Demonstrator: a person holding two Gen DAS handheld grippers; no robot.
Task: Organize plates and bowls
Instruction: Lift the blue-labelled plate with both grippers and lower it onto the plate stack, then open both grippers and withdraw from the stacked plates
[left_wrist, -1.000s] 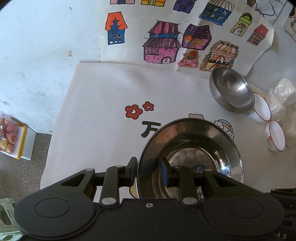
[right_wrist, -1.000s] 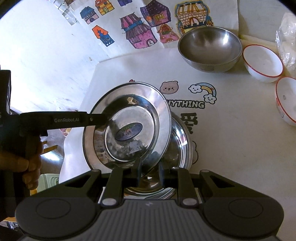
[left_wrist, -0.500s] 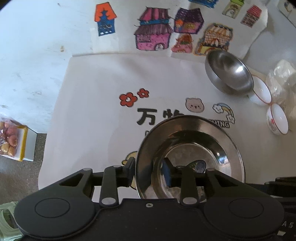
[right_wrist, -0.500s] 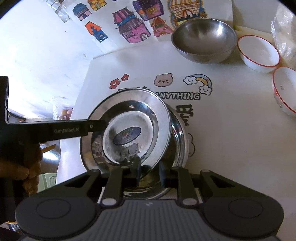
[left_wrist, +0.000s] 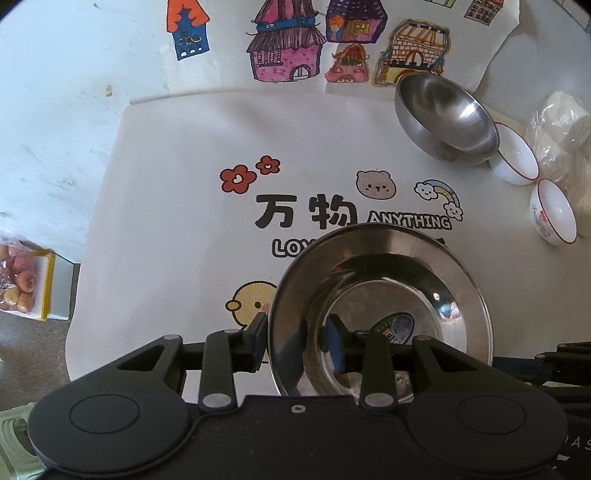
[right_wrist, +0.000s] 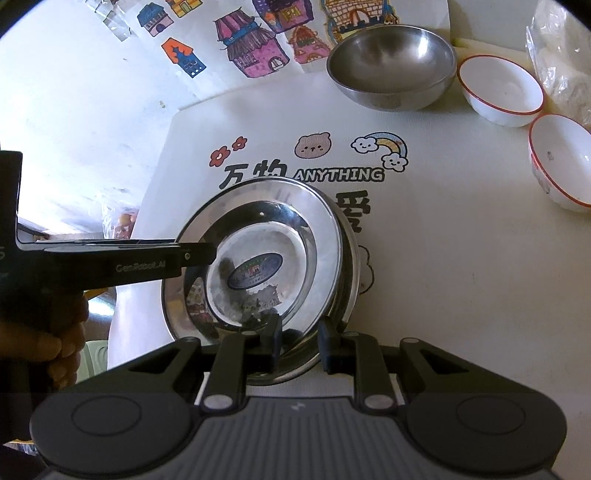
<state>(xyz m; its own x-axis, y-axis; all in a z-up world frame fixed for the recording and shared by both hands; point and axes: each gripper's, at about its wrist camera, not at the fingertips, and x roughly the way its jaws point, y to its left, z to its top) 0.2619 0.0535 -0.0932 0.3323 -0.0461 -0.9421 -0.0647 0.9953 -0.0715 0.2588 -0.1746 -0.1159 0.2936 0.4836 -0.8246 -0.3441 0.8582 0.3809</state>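
Your left gripper (left_wrist: 295, 341) straddles the near-left rim of the top steel plate (left_wrist: 388, 295), one black finger outside the rim and the blue-padded one inside. Its jaws are opening, and the pads look just clear of the metal, though reflections make that hard to judge. Your right gripper (right_wrist: 299, 341) pinches the near rim of that same plate (right_wrist: 258, 266) between nearly closed fingers.

The plate is round, shallow and mirror-bright, with a broad flat rim and an oval blue sticker in its well. It is tilted over a second steel plate (right_wrist: 349, 266), whose rim shows as a crescent on its right side. That makes two plates, stacked on a smooth white mat (left_wrist: 166, 221) printed with cartoon animals and lettering.

Beyond the plates, at the mat's far right corner, sits one deep brushed steel bowl (left_wrist: 447, 122). Just right of it are two small glossy white bowls with red rims (left_wrist: 515, 158) (left_wrist: 554, 214). A crinkled clear plastic bag (left_wrist: 561, 125) lies past those.
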